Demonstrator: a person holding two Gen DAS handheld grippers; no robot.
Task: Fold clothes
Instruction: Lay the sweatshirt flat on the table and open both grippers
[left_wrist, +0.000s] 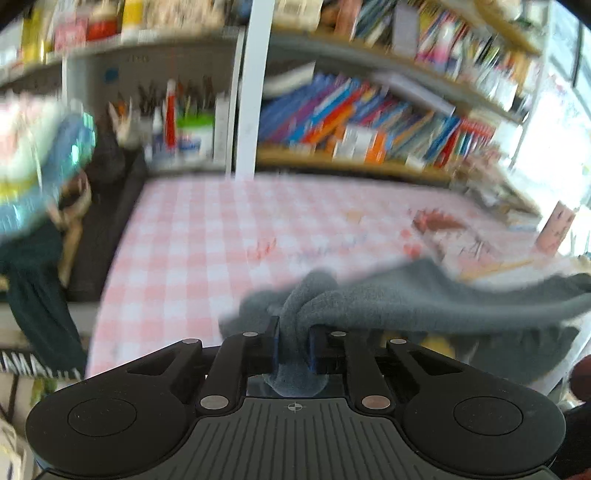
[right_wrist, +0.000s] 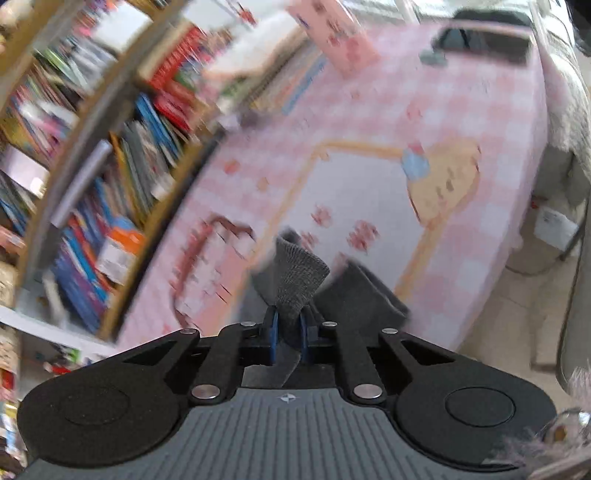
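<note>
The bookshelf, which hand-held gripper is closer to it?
Right, probably. The right hand-held gripper holds the grey cloth beside the bookshelf. The left hand-held gripper faces it from across the checked table.

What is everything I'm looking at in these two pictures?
grey garment: one, grey, held up over the table.
tablecloth: one, pink-and-white check, covering the table.
books: many, mixed colours, on shelves behind the table.
pink box: one, pink, at the table's far end.
black tray: one, black, at the far end.
left tool: one, black, shut on the garment.
right tool: one, black, shut on the garment.
</note>
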